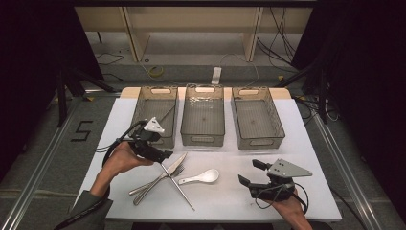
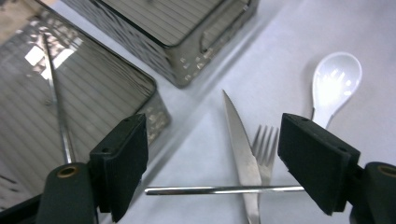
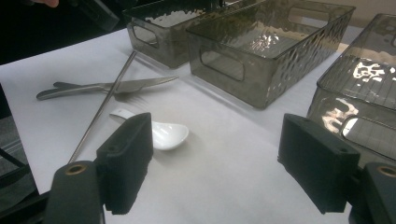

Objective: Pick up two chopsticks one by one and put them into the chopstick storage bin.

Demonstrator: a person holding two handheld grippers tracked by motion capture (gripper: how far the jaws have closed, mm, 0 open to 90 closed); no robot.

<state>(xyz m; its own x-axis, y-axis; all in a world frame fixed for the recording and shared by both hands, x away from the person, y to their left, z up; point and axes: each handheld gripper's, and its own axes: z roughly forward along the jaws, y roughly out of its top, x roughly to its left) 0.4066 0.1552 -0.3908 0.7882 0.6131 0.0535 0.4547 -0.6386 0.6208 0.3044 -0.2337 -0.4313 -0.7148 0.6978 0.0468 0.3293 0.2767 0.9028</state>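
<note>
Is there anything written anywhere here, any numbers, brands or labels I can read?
"5": a dark taped digit on the grey floor left of the white table.
No readable text on the three smoky plastic bins, the cutlery or either gripper.

left hand-held gripper [image 1: 165, 154]: jaws wide apart, hand raised | right hand-held gripper [image 1: 251, 172]: jaws spread, low

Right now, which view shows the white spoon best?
The right gripper view: the white spoon lies close, bowl and part of the handle clear beside the left claw jaw. The high view shows it whole but small. The left gripper view shows its bowl; a jaw hides the handle.
</note>
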